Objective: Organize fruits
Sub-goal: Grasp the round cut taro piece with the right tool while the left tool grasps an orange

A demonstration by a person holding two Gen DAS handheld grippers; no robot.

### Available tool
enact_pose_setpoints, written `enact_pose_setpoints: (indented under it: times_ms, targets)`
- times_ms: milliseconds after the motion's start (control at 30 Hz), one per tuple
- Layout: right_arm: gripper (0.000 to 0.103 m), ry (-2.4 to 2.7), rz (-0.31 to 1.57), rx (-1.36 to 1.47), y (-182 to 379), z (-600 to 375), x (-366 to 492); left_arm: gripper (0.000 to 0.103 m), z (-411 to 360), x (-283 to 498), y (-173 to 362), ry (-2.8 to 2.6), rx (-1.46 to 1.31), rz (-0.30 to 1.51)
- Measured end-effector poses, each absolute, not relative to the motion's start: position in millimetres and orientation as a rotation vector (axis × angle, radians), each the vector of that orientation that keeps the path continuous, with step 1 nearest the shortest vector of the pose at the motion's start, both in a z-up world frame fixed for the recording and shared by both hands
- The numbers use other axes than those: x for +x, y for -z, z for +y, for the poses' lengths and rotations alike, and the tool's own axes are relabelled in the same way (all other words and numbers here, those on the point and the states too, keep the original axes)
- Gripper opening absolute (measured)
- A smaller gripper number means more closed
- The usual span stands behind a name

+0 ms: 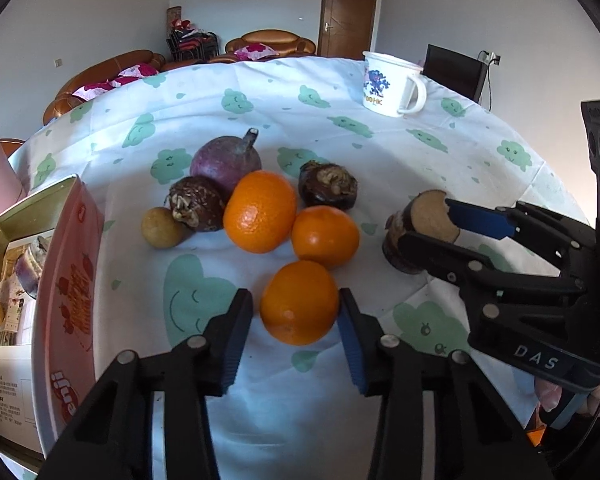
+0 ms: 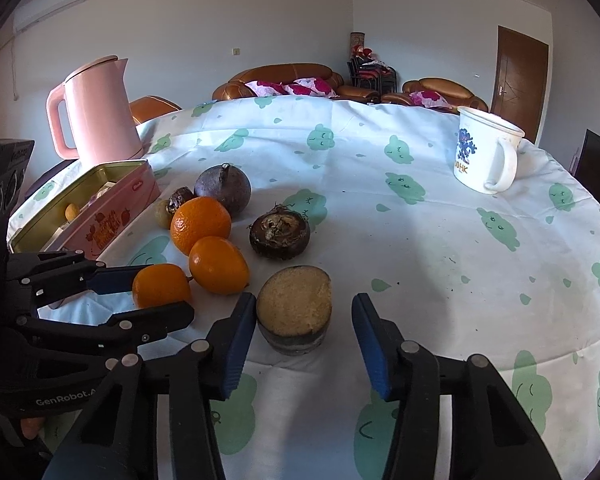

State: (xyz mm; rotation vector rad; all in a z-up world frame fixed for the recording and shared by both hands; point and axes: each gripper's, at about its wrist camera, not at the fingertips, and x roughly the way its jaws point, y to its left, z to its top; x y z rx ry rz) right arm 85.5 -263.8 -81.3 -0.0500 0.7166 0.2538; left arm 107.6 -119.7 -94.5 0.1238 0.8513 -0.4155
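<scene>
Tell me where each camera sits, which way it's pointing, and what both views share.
Left wrist: behind the left gripper, facing the nearest orange between its open fingers; right gripper enters right.
Right wrist: behind the right gripper, facing the cut dark fruit.
Shared: oranges, pink tin, mug, tablecloth.

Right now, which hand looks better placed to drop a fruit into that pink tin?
Probably the left. The left hand-held gripper already straddles the nearest orange, and the pink tin sits on its side. The right hand-held gripper straddles the cut fruit, farther from it.
</scene>
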Motion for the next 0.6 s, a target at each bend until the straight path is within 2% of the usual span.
enact_pose_setpoints:
  times_ms: [133, 600]
  targets:
    - [0.040, -0.268, 0.707, -0.068, 81.4, -260.4, 83.8, 0.038, -117.3, 107.3, 93.2, 0.416, 0.111, 0.846]
    - [0.040, -0.271, 0.625, -0.063, 75.6, -263.1, 74.3, 0.038, -103.1, 93.9, 78.8, 0.369, 0.058, 0.721]
